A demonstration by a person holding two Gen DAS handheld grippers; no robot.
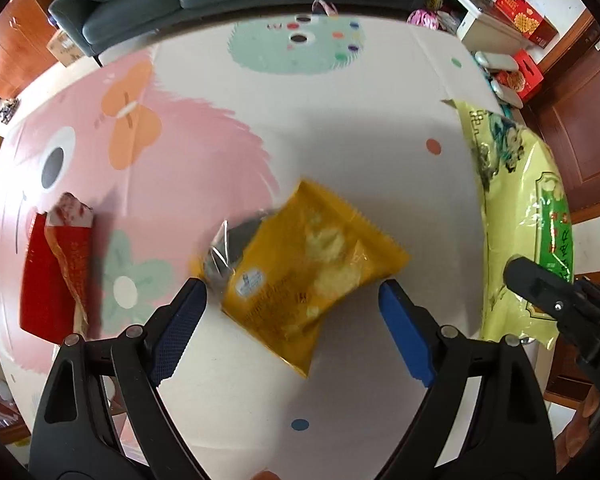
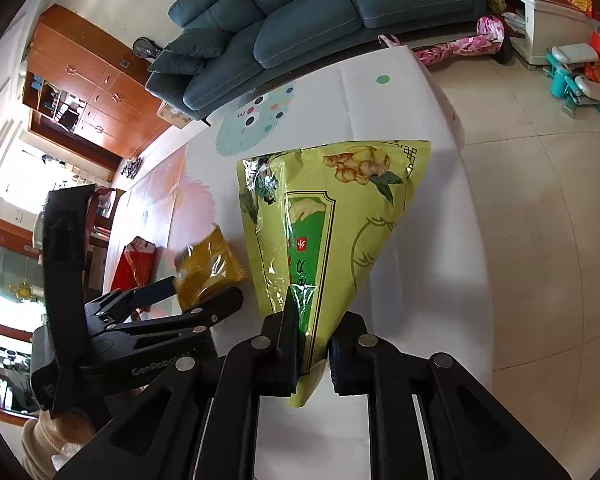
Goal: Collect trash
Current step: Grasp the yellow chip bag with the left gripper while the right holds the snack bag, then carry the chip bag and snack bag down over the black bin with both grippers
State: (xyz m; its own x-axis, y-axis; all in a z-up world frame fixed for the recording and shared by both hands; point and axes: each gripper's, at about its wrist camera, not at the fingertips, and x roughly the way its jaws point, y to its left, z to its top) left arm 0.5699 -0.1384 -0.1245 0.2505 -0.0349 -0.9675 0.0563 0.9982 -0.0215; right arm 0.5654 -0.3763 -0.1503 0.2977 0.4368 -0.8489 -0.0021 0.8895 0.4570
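Three wrappers lie on the patterned table cover (image 1: 340, 128), and we list them by view.

Item one: yellow snack packet (image 1: 312, 272), centre of the left wrist frame, lying flat with a torn, clear-film end toward the left. Our left gripper (image 1: 292, 292) stands spread wide, its blue pads (image 1: 404, 332) on either side of the packet's near end and not clenched on it. In the right wrist view the same packet shows small at lower left (image 2: 208, 268), between the left gripper's black fingers (image 2: 204, 300).

Item two: large green bag (image 2: 332, 232), filling the middle of the right wrist frame. Our right gripper (image 2: 314, 344) is clamped on its lower corner, and the bag fans out from there over the table. The left wrist view shows only its long edge down the right side (image 1: 516, 216), with the right gripper's black body (image 1: 560, 300) at the lower right; the grip itself is not seen there.

Item three: red wrapper (image 1: 56, 276), left edge of the left wrist frame, well apart from the packet; in the right wrist view it is a small red patch at lower left (image 2: 134, 266).

Background, top of both frames: blue-grey sofa (image 2: 300, 12). Only the right wrist view shows the tiled floor (image 2: 540, 200) right of the table.
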